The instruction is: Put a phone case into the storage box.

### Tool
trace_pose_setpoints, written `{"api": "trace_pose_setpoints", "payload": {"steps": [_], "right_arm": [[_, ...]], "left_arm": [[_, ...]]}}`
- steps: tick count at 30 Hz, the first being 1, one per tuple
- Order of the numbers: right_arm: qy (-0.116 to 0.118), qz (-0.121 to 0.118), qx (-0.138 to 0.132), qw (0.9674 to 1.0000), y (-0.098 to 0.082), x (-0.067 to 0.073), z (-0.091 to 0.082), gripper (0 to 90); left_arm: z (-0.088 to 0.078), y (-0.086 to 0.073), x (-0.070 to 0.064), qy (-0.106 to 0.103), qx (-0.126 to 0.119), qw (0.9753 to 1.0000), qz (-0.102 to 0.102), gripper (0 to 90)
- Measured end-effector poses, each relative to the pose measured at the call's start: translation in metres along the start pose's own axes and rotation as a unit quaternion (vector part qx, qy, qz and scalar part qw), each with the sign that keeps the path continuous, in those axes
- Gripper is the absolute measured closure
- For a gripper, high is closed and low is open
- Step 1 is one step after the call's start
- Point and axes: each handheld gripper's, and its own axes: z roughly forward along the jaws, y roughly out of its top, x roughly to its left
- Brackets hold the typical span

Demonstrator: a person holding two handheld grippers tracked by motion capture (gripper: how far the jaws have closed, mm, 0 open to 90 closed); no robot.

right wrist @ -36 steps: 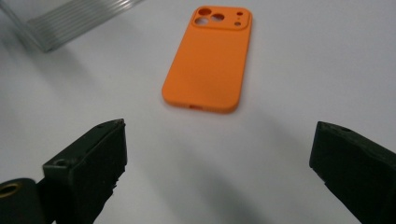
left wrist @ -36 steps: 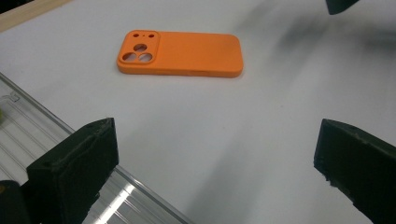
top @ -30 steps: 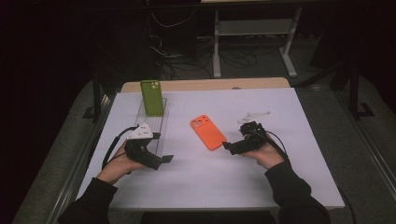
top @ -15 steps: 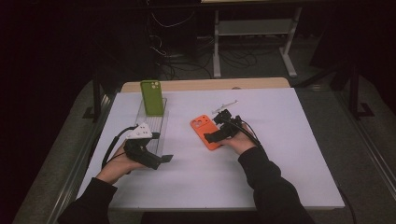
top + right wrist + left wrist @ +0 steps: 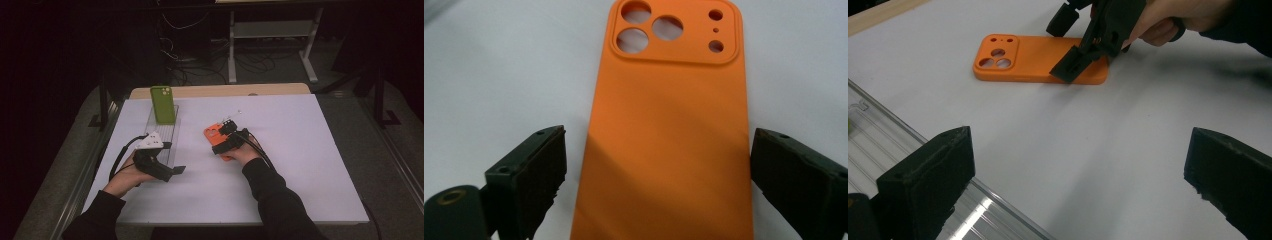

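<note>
- The orange phone case (image 5: pixel 218 141) lies flat on the white table (image 5: pixel 310 165), back side up, near the middle and a little toward the person's side.
- In the right tool's own view the case (image 5: pixel 669 135) runs lengthwise away from the camera, its raised camera block with three round cut-outs at the far end.
- The right tool (image 5: pixel 226 142) is down over the near end of the case, held in the person's right hand (image 5: pixel 244 152).
- Its jaws stand wide, one on each long side of the case, with a strip of bare table showing between each jaw and the case edge; they have just been closing a little, yet the pads do not press on it.
- From the left tool's view the right tool (image 5: pixel 1083 55) shows with one jaw tip low at the near long edge of the case (image 5: pixel 1028 57).
- The left tool (image 5: pixel 159 165) rests low in the left hand (image 5: pixel 127 175) at the left of the table, jaws spread wide with nothing between them.
- It sits just beside a clear plastic rack (image 5: pixel 167 137), whose ribbed edge shows at the lower left of its own view (image 5: pixel 878 145).
- A green phone case (image 5: pixel 163 104) stands upright at the far end of that rack, well apart from the orange one.
</note>
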Motion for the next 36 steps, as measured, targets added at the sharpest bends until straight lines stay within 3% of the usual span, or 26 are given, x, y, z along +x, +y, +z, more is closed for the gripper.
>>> {"api": "trace_pose_setpoints", "payload": {"steps": [5,20,28,34,36], "right_arm": [[-0.02,-0.01,0.006,0.9997,-0.002,0.002,0.005,12.3],[-0.021,-0.01,0.009,0.9997,-0.002,0.001,0.004,15.0],[-0.012,-0.012,0.013,0.9998,-0.002,-0.001,0.001,15.2],[-0.006,-0.018,-0.003,0.9998,-0.005,-0.007,-0.011,15.3],[0.006,-0.026,-0.009,0.9996,-0.006,-0.009,-0.018,15.2]], "left_arm": [[0.0,0.0,0.0,0.0,-0.002,1.0,-0.002,0.0],[0.0,0.0,-0.001,-0.001,-0.003,1.0,0.001,0.0],[0.001,0.0,-0.001,-0.003,-0.002,1.0,0.004,0.0],[0.001,0.001,-0.001,-0.008,-0.004,0.9999,0.005,0.0],[0.001,0.002,-0.002,-0.012,-0.006,0.9999,0.006,0.0]]}}
